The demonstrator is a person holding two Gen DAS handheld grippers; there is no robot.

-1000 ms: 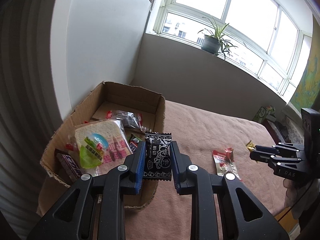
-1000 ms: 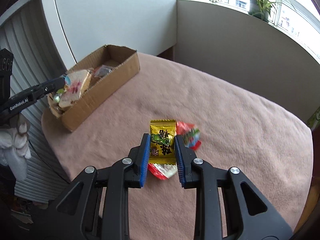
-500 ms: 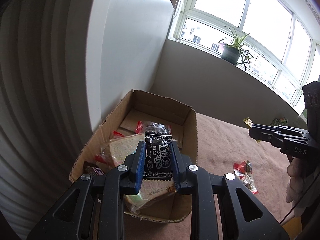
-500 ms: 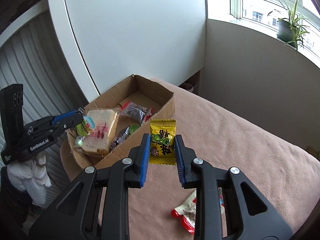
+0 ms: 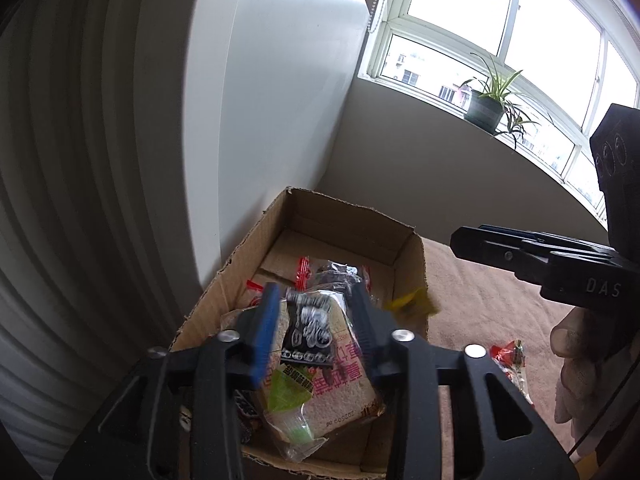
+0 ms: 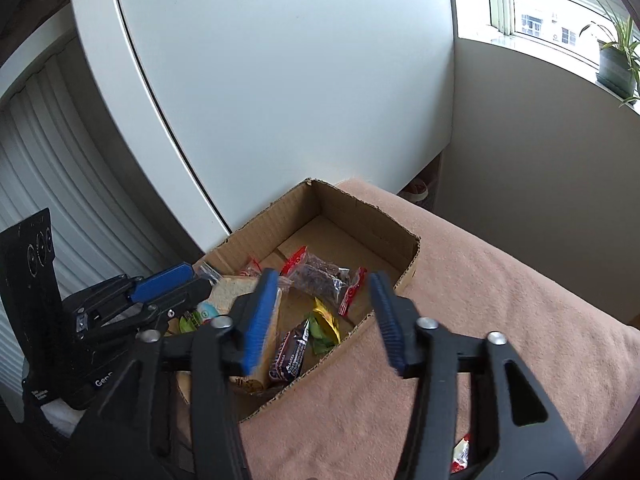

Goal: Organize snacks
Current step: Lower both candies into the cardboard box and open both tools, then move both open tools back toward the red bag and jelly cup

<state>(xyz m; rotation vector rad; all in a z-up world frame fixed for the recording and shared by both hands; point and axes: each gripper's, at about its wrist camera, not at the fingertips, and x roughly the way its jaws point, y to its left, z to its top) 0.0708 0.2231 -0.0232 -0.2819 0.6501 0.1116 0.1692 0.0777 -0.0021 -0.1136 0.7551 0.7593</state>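
1. Left wrist view: pink cloth on table (image 5: 480,292), cardboard box (image 5: 408,276) at the wall corner. Left gripper (image 5: 314,320) spread wide above the box, black packet (image 5: 308,332) loose between the pads, touching neither, over the sandwich pack (image 5: 332,384).
2. Right wrist view: right gripper (image 6: 324,316) released wide and holding nothing, yellow packet (image 6: 326,318) already inside the box.
3. Advice: lift both straight up, clear of the box walls, then go for the red packet (image 5: 510,356) lying on the cloth
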